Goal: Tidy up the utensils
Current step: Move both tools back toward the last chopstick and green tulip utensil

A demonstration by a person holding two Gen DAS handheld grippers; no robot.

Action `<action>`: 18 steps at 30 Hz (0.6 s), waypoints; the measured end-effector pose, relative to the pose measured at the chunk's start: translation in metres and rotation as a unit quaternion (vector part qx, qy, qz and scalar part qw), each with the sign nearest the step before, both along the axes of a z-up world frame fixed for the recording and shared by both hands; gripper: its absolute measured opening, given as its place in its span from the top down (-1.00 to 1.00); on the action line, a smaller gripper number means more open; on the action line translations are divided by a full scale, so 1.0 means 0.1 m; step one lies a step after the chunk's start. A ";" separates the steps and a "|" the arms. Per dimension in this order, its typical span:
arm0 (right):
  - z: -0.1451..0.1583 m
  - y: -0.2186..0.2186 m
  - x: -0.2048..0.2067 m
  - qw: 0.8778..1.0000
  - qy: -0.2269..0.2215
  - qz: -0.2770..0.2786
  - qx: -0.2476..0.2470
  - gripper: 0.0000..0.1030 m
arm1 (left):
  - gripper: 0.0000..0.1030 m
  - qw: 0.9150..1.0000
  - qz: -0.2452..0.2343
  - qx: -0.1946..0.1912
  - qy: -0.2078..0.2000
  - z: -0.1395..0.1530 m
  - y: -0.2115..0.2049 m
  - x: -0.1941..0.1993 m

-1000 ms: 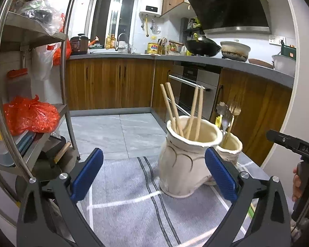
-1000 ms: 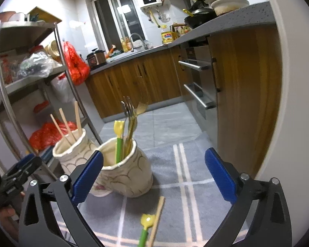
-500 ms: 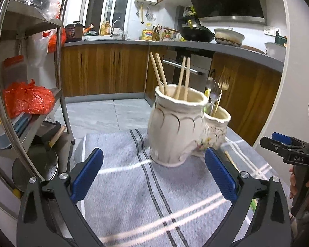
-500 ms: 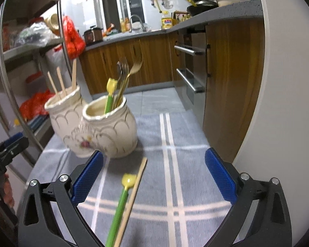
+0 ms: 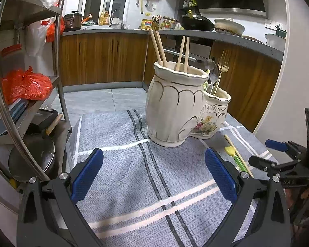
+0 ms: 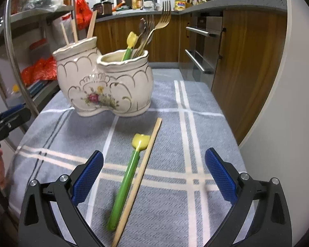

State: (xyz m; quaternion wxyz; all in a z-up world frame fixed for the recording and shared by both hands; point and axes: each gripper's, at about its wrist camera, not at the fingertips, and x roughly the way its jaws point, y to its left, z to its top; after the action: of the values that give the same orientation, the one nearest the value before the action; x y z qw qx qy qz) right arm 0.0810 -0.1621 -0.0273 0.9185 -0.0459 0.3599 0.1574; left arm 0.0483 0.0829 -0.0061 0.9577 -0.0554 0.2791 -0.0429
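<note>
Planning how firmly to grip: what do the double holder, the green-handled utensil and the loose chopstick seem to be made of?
Double holder: looks like glazed ceramic, glossy cream with gold lines and a painted flower. Green-handled utensil: probably plastic, smooth bright green with a yellow tip. Loose chopstick: likely wood or bamboo, pale matte tan.

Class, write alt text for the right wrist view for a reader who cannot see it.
An open right gripper hovers over a green-handled utensil and a wooden chopstick lying side by side on a grey striped cloth, before a double ceramic holder.
</note>
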 end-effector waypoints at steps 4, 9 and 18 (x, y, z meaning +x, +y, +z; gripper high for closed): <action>-0.01 0.05 -0.04 1.000 0.006 0.009 -0.005 -0.90 | -0.89 1.000 0.001 -0.010 0.002 -0.01 0.03 0.01; -0.05 0.12 -0.06 1.000 0.012 0.013 -0.016 -0.90 | -0.89 1.000 0.004 -0.019 0.004 -0.03 0.06 0.01; -0.06 0.23 -0.04 0.999 0.024 0.026 -0.022 -0.74 | -0.89 1.000 0.018 0.015 0.003 -0.01 0.03 -0.01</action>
State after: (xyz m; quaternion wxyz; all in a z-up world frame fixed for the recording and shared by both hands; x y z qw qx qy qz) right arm 0.0772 -0.1393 -0.0336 0.9040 -0.0720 0.3838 0.1741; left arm 0.0472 0.0864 -0.0073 0.9581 -0.0467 0.2818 -0.0210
